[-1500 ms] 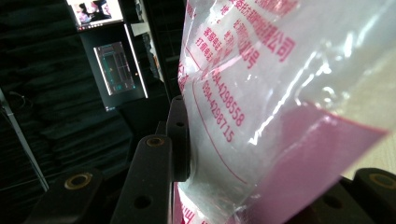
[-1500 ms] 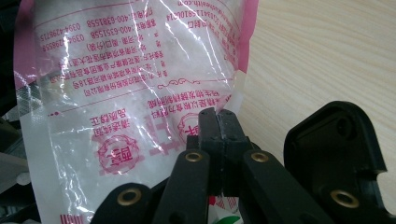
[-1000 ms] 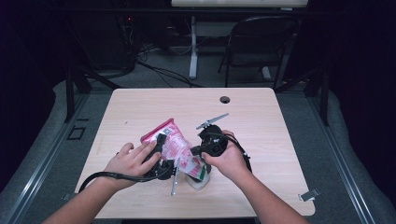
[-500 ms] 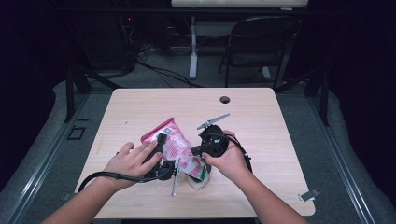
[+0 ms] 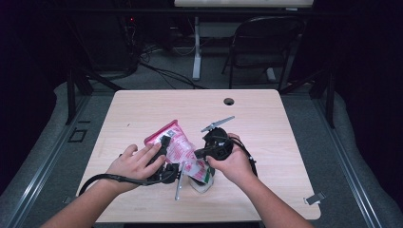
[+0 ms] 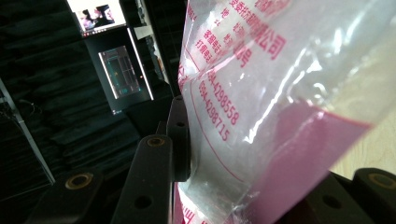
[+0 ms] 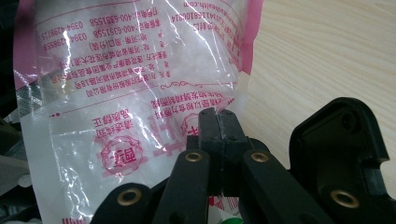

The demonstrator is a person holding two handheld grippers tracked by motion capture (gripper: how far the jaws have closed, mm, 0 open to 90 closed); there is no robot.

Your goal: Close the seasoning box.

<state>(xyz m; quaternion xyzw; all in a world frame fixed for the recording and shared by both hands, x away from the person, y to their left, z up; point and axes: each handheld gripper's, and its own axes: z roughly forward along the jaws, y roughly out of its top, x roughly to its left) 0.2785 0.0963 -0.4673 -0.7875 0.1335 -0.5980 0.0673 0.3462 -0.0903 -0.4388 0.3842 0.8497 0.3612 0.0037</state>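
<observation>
Presently, itemised largest to smallest.

Table [image 5: 142,109]: pale wood, with a cable hole [image 5: 229,101] at its far edge.

Bag [image 5: 178,147]: clear plastic pouch with pink borders and red print, holding a white granular filling. It lies tilted near the front middle of the table, held up between both tools.

Left gripper [image 6: 187,140]: jaws partly apart, clamped on the pouch, with one black pad pressed flat against the film.

Right gripper [image 7: 218,122]: jaws fully together, pinching an edge of the film at the pouch's lower end.

Small pale object [image 5: 199,183]: under the pouch's near end, with a green patch showing.

Risks, as judged: opposing pulls could tear the thin film and spill the filling; the right pinch holds so little material that it could slip off.

Obscured: the pouch's seal and whether it is opened cannot be told; what the pale object is stays unclear; the left gripper's far jaw is covered by the plastic.
</observation>
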